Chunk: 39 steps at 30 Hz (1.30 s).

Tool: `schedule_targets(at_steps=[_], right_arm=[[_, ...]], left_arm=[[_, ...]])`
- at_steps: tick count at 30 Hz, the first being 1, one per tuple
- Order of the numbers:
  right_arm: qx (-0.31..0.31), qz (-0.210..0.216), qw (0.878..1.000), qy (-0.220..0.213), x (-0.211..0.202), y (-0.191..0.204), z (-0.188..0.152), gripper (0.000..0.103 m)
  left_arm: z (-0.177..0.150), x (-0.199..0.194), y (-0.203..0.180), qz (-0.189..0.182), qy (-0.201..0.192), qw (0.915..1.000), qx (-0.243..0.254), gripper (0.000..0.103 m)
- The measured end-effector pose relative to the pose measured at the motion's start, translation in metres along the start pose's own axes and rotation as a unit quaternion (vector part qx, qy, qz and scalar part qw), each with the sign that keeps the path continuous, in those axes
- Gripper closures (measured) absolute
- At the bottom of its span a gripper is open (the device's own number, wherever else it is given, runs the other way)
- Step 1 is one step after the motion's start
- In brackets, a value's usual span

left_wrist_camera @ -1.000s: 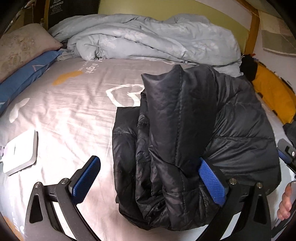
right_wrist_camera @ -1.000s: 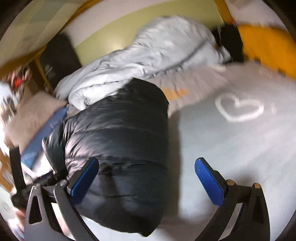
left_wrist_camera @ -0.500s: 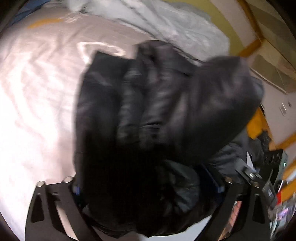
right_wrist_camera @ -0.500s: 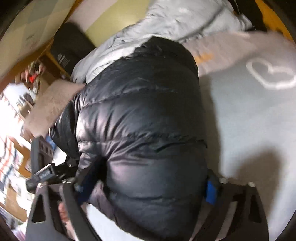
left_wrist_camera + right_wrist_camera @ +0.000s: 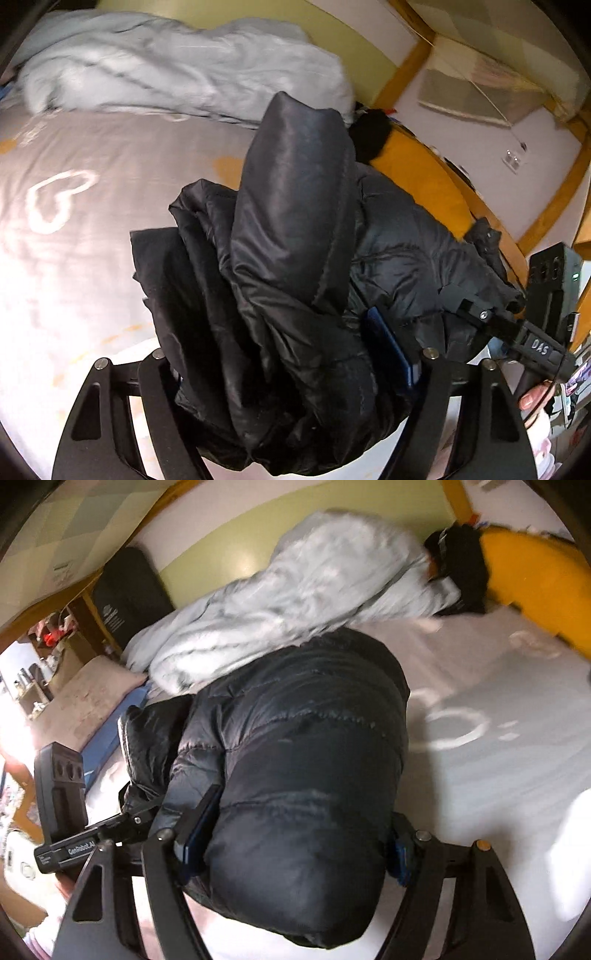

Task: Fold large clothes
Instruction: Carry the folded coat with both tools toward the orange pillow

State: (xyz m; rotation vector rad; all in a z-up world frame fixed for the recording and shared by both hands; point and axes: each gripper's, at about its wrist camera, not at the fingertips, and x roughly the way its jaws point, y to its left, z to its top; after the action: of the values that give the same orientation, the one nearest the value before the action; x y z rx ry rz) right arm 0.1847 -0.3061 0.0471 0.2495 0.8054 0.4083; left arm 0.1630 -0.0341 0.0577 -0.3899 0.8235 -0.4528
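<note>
A black puffer jacket (image 5: 291,206), folded into a thick bundle, lies on the grey bed sheet (image 5: 74,240). My left gripper (image 5: 280,354) straddles its near end with the jaws closing. The right blue pad (image 5: 388,343) presses into the fabric, and the left pad is hidden behind the folds. In the right wrist view the same jacket (image 5: 303,716) fills my right gripper (image 5: 299,830), whose jaws are also closing. Both of its pads (image 5: 199,823) dig into the padded sides. The two grippers hold opposite ends of the bundle.
A crumpled pale blue duvet (image 5: 166,74) lies along the far side of the bed. A yellow cushion (image 5: 417,177) and a black fluffy item (image 5: 461,561) sit by the wooden bed frame. Pillows (image 5: 85,701) lie at the bed's left end.
Both grippers stood wide open beside the jacket a second ago. They have since slid around the bundle and narrowed onto it, and both views have swung and risen a little.
</note>
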Motion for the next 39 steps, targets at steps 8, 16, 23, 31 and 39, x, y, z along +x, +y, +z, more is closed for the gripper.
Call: schedule_targets(at_steps=[8,16,23,31,39], right_arm=[[-0.004,-0.089,0.993,-0.071,-0.065,-0.09,0.025,0.029],[-0.006,-0.212,0.966,-0.145,-0.094,-0.178,0.037,0.029],[0.063,-0.249,0.955,-0.146,-0.082,-0.257,0.026,0.026],[0.069,-0.232,0.965,-0.104,-0.079,-0.269,0.013,0.007],[0.146,-0.131,0.979,-0.05,-0.065,-0.297,0.022,0.003]], left_arm=[[0.018,0.084,-0.098,-0.038,-0.002,0.9976,0.057,0.034],[0.029,0.19,-0.192,-0.07,-0.004,0.9935,0.09,0.034],[0.019,0.267,-0.22,-0.039,0.0,0.989,0.142,0.019],[0.007,0.263,-0.207,-0.033,0.037,0.9926,0.111,0.0],[0.006,0.294,-0.162,-0.124,0.158,0.9738,-0.107,0.0]])
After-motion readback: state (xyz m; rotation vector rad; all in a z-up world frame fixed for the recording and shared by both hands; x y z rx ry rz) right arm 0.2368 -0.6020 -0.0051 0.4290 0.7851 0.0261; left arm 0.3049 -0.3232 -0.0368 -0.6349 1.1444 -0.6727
